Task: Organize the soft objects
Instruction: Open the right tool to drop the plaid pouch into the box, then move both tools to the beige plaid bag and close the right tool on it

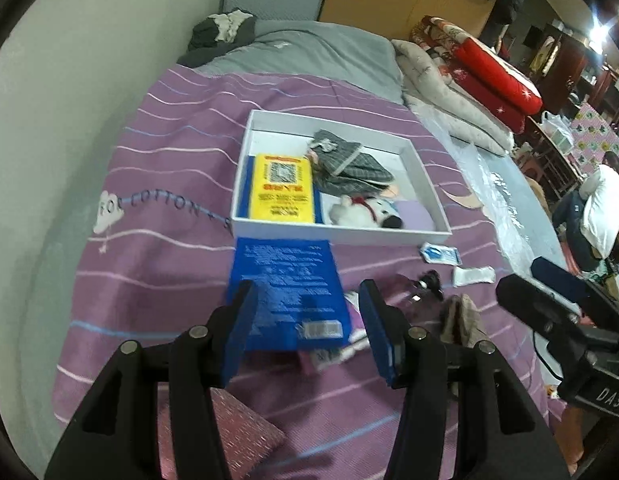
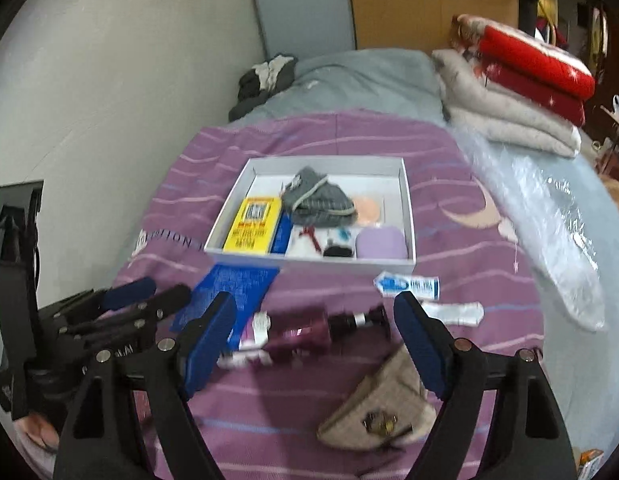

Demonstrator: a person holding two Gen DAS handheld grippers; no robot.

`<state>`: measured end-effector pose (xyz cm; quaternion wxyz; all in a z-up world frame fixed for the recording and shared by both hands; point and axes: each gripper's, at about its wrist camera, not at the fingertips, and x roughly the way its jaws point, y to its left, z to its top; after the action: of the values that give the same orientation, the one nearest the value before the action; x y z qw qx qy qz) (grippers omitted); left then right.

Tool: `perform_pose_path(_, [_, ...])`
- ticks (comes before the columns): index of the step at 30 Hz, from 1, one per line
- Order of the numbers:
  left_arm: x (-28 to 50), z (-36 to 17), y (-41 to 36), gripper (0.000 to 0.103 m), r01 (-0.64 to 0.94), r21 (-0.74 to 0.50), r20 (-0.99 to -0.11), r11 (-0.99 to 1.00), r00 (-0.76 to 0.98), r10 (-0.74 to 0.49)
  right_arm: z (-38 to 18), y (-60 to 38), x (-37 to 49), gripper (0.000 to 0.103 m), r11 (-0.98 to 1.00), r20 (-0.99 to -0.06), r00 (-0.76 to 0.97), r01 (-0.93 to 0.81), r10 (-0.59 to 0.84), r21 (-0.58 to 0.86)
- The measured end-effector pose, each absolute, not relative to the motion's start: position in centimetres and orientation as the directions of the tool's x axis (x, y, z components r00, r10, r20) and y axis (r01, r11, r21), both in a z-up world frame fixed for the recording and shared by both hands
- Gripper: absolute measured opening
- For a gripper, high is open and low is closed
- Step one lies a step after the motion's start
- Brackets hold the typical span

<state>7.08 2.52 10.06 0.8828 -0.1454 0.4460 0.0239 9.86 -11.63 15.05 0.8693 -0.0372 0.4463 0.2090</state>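
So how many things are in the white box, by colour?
In the white box:
Yellow packet: 1
Blue packet: 1
Grey knit cloth: 1
White plush toy: 1
Purple pouch: 1
Peach round pad: 1
Total: 6

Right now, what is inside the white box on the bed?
White box holds a yellow packet, grey knitted cloth, a white plush toy and a lilac item. Whatever lies under the cloth is hidden.

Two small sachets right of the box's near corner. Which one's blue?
The blue sachet is the one nearer the white box. The other, the white sachet, lies just in front of it, closer to the right tongs.
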Motion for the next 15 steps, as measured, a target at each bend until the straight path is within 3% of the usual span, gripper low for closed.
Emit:
perform_pose_path(8, [5.9, 9.3, -2.2, 0.054, -0.064, -0.231, -0.787, 0.971, 0.600, -0.147, 13.6, -16.0, 8.8, 0.082, 0.942, -0.817, 0.496, -0.297, 0.293, 0.158])
perform_pose_path(15, [6.0, 5.9, -5.4, 0.054, -0.026, -0.203, -0.827, 0.979, 0.540, -0.157, 11.2, -19.8, 8.6, 0.082, 0.941, -0.829, 0.446, -0.181, 0.337, 0.285])
